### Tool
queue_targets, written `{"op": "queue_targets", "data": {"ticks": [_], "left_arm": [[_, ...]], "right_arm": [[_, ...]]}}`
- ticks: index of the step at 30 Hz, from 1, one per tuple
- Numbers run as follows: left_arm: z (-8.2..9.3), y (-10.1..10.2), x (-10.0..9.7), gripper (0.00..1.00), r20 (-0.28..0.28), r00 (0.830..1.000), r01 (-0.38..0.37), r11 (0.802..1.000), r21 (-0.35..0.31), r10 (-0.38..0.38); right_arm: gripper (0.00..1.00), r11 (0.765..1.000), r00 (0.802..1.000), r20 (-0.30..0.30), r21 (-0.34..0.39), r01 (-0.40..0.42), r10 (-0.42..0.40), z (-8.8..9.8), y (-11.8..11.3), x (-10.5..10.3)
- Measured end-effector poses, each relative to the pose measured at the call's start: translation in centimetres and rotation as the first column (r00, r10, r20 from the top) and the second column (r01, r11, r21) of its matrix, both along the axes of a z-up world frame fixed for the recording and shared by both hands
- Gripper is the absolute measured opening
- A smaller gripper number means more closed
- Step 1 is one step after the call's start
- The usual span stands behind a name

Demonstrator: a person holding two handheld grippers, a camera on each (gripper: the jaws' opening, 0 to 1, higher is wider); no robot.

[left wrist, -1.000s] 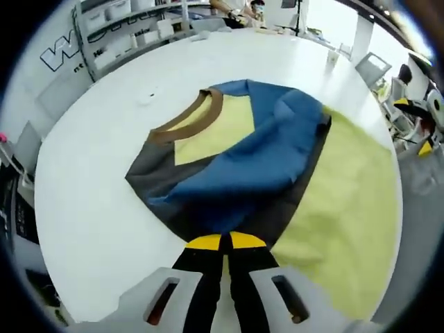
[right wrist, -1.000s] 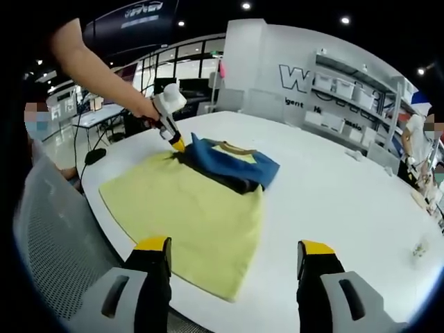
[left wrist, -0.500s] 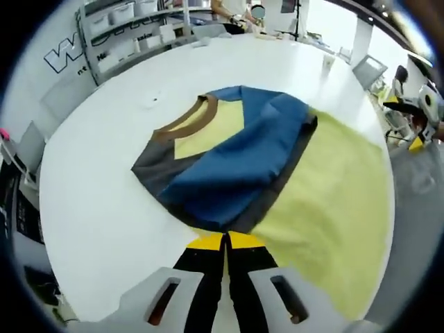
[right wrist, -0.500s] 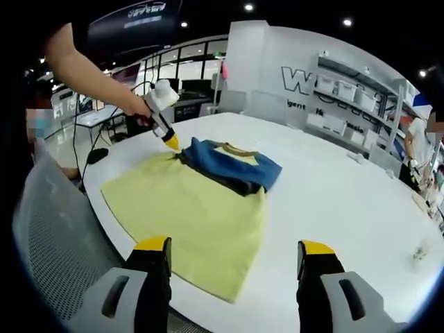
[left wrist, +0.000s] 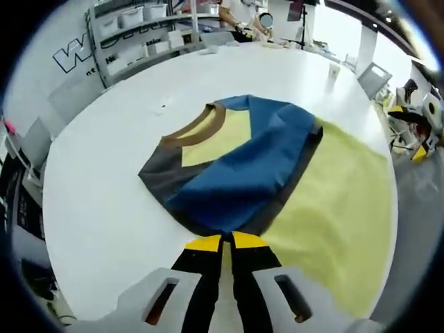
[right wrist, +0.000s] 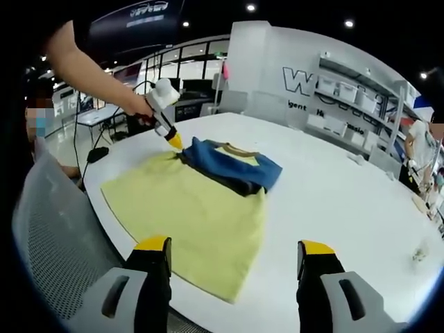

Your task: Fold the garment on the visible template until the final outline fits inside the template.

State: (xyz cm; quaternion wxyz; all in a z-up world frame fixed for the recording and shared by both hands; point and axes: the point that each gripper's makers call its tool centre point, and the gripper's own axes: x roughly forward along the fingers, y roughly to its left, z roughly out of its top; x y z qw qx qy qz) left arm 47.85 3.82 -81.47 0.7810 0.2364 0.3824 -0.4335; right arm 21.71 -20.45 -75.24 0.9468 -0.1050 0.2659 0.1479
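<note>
White table (left wrist: 104, 208), wall shelves (right wrist: 347, 87), mesh chair (right wrist: 55, 243).

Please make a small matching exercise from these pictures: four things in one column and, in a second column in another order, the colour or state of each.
1. collar
2. left gripper
3. right gripper
4. folded sleeve

a. open
b. blue
c. brown
d. shut

Pairs: 1-c, 2-d, 3-a, 4-b

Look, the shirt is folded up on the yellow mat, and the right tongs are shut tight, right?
Not quite. The right tongs are wide open, hovering apart from the yellow mat, as the right gripper view shows. The shirt is indeed folded up on the mat.
</note>
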Motion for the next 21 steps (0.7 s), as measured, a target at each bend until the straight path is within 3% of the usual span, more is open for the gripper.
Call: {"op": "queue_targets", "data": {"ticks": [6,14,21], "left_arm": [[-0.8,0.0,0.2,0.19,-0.006,1.0,-0.01,1.0,0.022,0.01],[-1.3,-0.7,0.9,0.15,-0.018,0.999,-0.043,0.999,-0.003,0.043],[-0.9,-1.2,0.8,0.22,-0.019,0.999,-0.045,0.999,-0.023,0.044]], "right_arm": [[0.72,1.0,1.0,-0.004,-0.004,0.005,-0.005,-0.1,-0.1,0.0],[0.72,1.0,1.0,-0.011,-0.008,0.009,-0.009,-0.3,-0.2,0.0],[0.72,1.0,1.0,-0.012,-0.011,0.009,-0.01,-0.3,-0.3,0.0]]}}
